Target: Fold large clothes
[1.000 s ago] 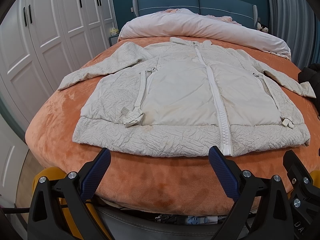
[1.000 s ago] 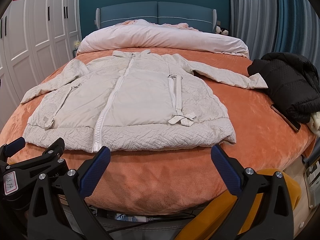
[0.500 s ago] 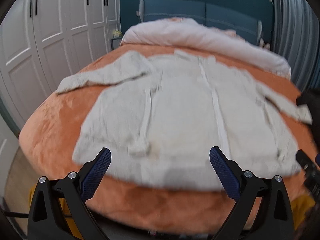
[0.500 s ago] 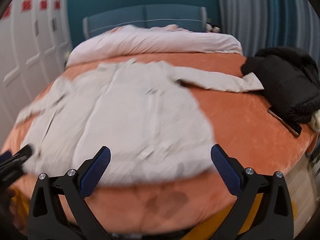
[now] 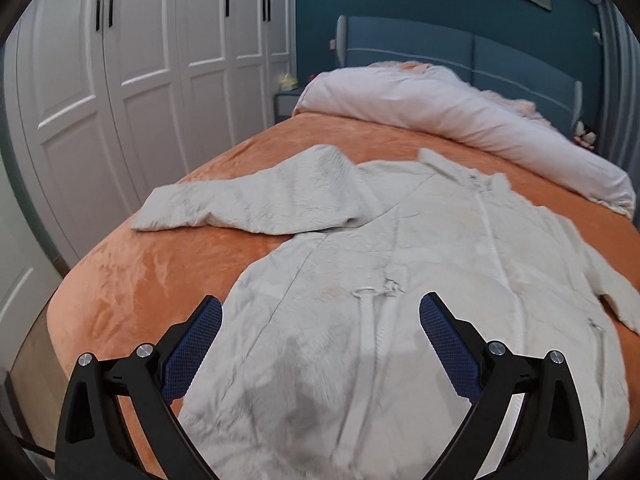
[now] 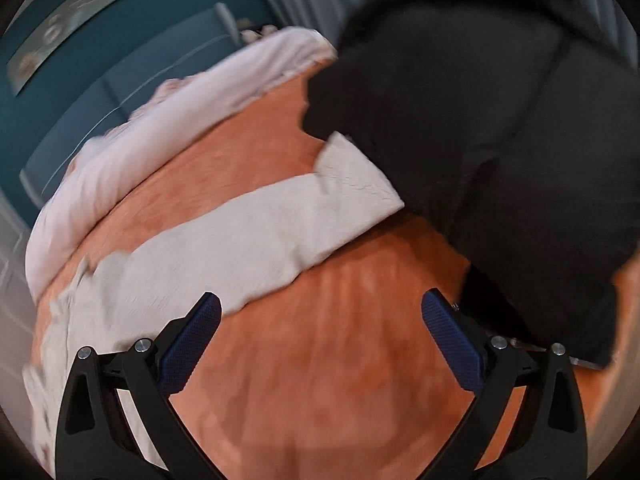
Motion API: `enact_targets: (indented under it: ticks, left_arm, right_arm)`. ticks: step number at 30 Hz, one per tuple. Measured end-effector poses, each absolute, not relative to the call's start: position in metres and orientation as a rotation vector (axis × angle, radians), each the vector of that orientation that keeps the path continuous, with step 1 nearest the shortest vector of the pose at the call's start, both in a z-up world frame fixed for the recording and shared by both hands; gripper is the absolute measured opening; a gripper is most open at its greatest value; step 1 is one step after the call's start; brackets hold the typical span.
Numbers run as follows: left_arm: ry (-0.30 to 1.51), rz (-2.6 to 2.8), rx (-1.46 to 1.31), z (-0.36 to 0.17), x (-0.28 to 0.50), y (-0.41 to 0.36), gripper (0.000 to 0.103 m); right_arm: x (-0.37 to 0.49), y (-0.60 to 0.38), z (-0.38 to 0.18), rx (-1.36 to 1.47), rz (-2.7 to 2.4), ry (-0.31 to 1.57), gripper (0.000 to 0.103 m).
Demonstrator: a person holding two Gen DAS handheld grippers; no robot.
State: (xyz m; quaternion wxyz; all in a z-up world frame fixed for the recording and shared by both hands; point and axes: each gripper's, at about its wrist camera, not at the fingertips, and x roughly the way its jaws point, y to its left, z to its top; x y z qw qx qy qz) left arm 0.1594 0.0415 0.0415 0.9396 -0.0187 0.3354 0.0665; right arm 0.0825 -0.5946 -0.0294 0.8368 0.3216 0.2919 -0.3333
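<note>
Both grippers have swung in from the foot of the bed and now hang over the cream jacket (image 5: 400, 264), each heading out toward its own side. Spread over the orange bedspread (image 5: 132, 276), the jacket lies front up, zip closed and arms flung wide, nothing folded yet. A black coat (image 6: 500, 128) is heaped at the right edge of the bed, its bulk touching or overlapping the tip of the jacket's right sleeve (image 6: 280, 224). On the other side, the left sleeve (image 5: 256, 200) lies free on the blanket, well clear of everything.

Over the jacket's left front panel, the left gripper (image 5: 320, 344) has its jaws spread wide with nothing between them. Equally wide and empty, the right gripper (image 6: 320, 340) sits above bare bedspread just short of the right sleeve, though this view is smeared by motion.

To my eye the step is folding the sleeves inward. I'd have each gripper come down near a cuff, pinch both layers of the padded fabric, lift only a little and carry it across the chest so the shoulder seam makes the crease. On the right, the cuff should be drawn away from the black coat first, or that coat may drag along.
</note>
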Motion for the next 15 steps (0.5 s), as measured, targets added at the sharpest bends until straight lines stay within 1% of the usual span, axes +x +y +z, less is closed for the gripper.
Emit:
enact_targets:
  ticks: [2,7,8,9,10,11,12,13,15]
  left_arm:
    - [0.698,0.156,-0.021,0.034,0.171,0.039,0.097]
    - [0.732,0.178,0.029,0.014,0.193,0.033,0.097]
    - [0.739,0.180,0.037,0.010,0.197,0.032,0.097]
    - [0.744,0.182,0.044,0.007,0.201,0.031,0.097]
    - [0.746,0.184,0.047,0.005,0.205,0.031,0.097]
    - [0.753,0.187,0.045,0.002,0.210,0.031,0.097]
    - [0.756,0.183,0.034,0.001,0.215,0.032,0.097]
    - [0.756,0.182,0.029,0.000,0.217,0.032,0.097]
    - [0.756,0.173,0.013,0.000,0.226,0.033,0.097]
  right_arm:
    - [0.095,-0.621,-0.044,0.732,-0.725,0.631,0.098]
    - [0.120,-0.651,-0.069,0.803,-0.770,0.638,0.097]
    - [0.126,-0.654,-0.072,0.821,-0.757,0.626,0.082]
    - [0.132,-0.655,-0.073,0.831,-0.743,0.622,0.055]
    - [0.139,-0.657,-0.070,0.838,-0.718,0.620,0.044]
    - [0.145,-0.658,-0.064,0.843,-0.705,0.606,0.023]
    - [0.151,-0.652,-0.049,0.828,-0.690,0.557,0.009]
    - [0.156,-0.646,-0.038,0.810,-0.671,0.529,0.007]
    - [0.179,-0.613,0.010,0.715,-0.549,0.435,0.006]
